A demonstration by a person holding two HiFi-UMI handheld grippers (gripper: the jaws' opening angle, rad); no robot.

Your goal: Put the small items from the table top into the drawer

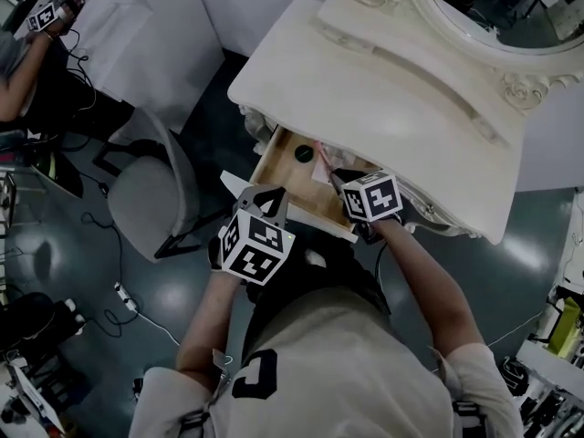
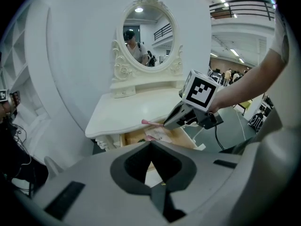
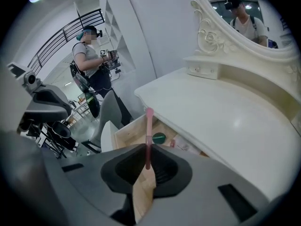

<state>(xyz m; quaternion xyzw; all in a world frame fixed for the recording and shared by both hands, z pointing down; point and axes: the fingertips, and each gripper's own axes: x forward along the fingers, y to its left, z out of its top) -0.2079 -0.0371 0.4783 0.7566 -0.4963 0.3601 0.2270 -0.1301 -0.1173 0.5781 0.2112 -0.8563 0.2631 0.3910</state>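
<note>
Pink stick: a thin pink stick [image 3: 148,135] is clamped between the jaws of the right hand-held gripper [image 3: 146,166]. Its free end pokes out past the fingertips, over the open wooden drawer [image 3: 129,133] and near the front edge of the cream-white worktop [image 3: 221,117].
Left hand-held gripper: the left hand-held gripper [image 2: 151,145] has its jaws closed together with nothing between them. It is near the drawer's front.
Right gripper view only: a dark green round item [image 3: 159,138] and a small red piece beside it lie in the drawer.
Left gripper view only: the right hand-held gripper seen from the side, and the oval mirror [image 2: 146,36] with its carved frame.
Head view only: a grey chair [image 1: 146,194] beside the worktop.
Count: two hand-held grippers, one pink stick, one open drawer, one green round item.
</note>
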